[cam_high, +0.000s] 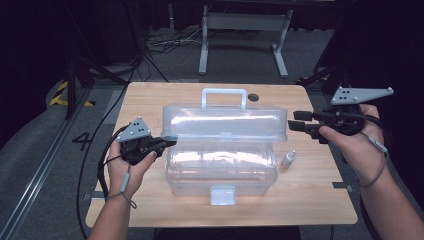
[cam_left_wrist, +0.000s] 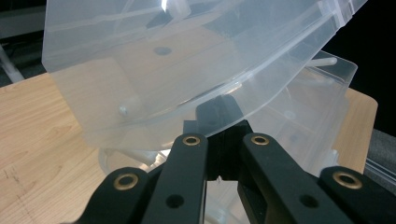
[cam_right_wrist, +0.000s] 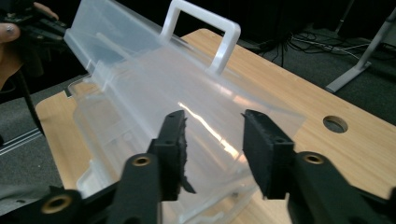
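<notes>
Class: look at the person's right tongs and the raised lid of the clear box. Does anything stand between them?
Nothing visible does. The right tongs are open, just off the lid end, with only air between. The small bottle stands lower, on the table.

Two black handheld grippers, left gripper (cam_high: 167, 143) and right gripper (cam_high: 299, 121), each topped by a grey three-cornered plate (cam_high: 135, 129) dotted with small holes. Black cable (cam_high: 102, 170) trailing from the left one. Thin grey wrist straps (cam_high: 125, 186) looped round both bare forearms; no sleeves in sight. Seen close, long matte black jaws with brass-ringed screw holes (cam_left_wrist: 191, 140); rough, ragged black pads (cam_right_wrist: 180, 140) on the inner faces.
</notes>
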